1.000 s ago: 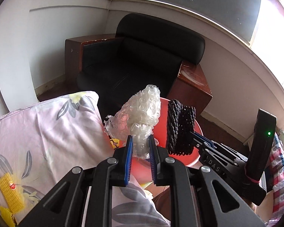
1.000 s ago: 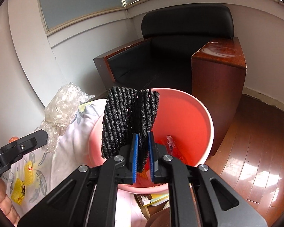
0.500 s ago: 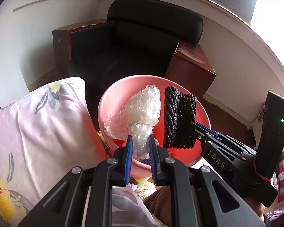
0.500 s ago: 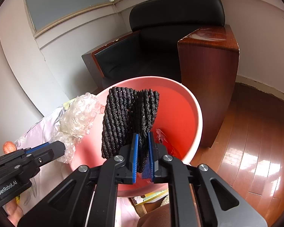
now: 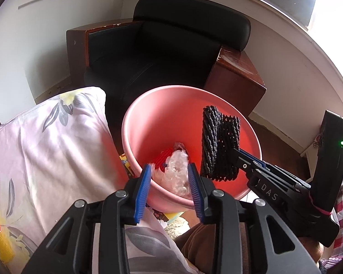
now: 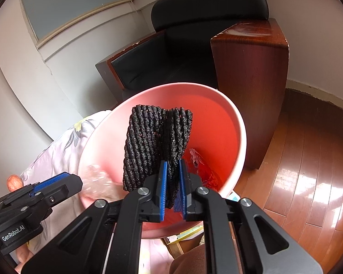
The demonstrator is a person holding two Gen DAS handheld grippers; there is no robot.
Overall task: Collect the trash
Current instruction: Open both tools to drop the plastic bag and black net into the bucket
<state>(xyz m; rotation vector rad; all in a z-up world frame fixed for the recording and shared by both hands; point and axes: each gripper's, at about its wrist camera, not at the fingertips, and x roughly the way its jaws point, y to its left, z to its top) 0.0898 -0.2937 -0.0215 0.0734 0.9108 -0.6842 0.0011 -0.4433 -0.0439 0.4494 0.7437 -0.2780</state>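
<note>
- Left gripper [image 5: 169, 182] jaws have just opened, holding nothing; my right gripper [image 6: 171, 182] clamps black foam netting [image 6: 155, 146].
- Wooden floor [image 6: 308, 159], black armchair [image 5: 171, 52].
- Pink bin [image 5: 135, 118] contains bubble wrap [image 5: 176, 171].

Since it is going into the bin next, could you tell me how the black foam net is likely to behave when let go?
The black foam net probably weighs little: it stands up above the right tool, pinched only at its lower edge. Its open mesh looks springy, so it may puff out. It should drop softly into the pink bin below.

Black armchair [image 5: 171, 52] (wood-sided) behind floral bedding [image 5: 48, 150].
</note>
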